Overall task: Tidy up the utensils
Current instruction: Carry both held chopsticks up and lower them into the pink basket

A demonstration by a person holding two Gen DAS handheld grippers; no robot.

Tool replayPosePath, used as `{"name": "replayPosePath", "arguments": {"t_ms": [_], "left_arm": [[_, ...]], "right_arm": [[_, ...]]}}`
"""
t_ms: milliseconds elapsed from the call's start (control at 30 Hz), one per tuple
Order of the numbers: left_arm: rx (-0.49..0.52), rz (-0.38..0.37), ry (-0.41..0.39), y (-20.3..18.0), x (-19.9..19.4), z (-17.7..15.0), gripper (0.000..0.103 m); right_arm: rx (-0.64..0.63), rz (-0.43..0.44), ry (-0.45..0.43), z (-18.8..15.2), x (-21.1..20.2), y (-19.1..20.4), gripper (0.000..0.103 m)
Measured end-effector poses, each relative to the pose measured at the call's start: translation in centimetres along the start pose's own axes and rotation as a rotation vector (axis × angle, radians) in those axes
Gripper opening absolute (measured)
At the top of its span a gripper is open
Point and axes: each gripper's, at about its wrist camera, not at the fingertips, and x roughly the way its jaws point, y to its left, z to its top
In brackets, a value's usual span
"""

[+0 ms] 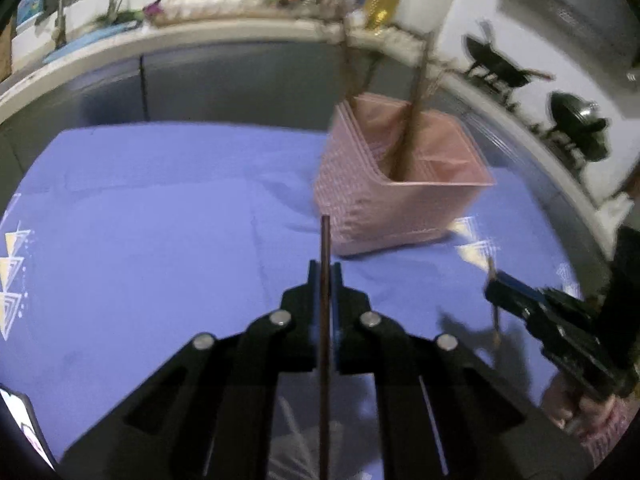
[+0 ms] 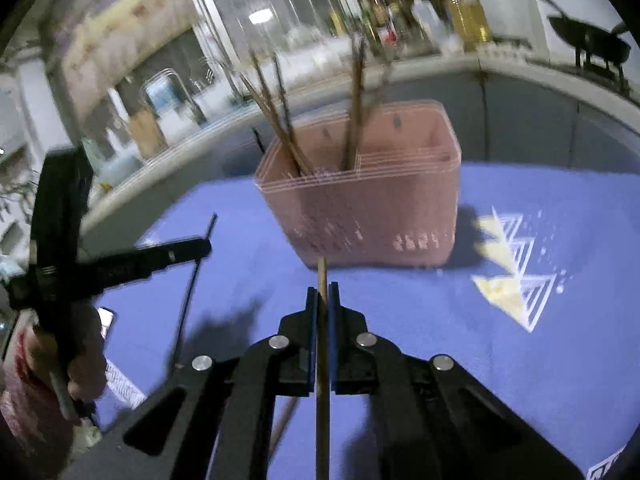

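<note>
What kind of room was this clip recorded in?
Most likely a home kitchen: a sink faucet on the counter, oil bottles lined up behind it, and a dark wok on a stove stand.

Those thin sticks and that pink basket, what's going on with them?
A person is tidying chopsticks with two hand-held black grippers. The left gripper is shut on a thin dark brown chopstick, and the right gripper is shut on a lighter wooden chopstick. Both point toward the pink perforated plastic basket standing on the blue patterned tablecloth. Several brown chopsticks already stand inside the basket, leaning against its walls.
</note>
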Motion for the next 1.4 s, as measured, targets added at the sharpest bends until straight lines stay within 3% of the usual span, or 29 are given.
{"name": "replayPosePath", "arguments": {"t_ms": [267,733,1067,1233,1400], "left_arm": [[0.087,-0.087,-0.138,-5.0,-5.7,0.7,0.004],[0.164,-0.116,-0.252,-7.9,-8.2,5.4,0.004],[0.192,-0.099,-0.415,-10.2,-11.9,14.2,0.004],[0.206,-0.021,-0.482,-10.3,-10.9,17.7,0.004],[0.192,0.021,-0.414,-8.8,-5.8,18.2,0.004]], "right_arm": [[-0.026,0.039,-0.16,1.5,-5.2,1.2,0.005],[-0.075,0.016,-0.303,5.1,-8.6,2.5,0.005],[-0.146,0.014,-0.431,14.3,-9.1,4.0,0.005],[-0.175,-0.03,-0.522,18.2,-8.0,4.4,0.005],[-0.207,-0.073,-0.48,18.4,-3.4,3.8,0.005]]}}
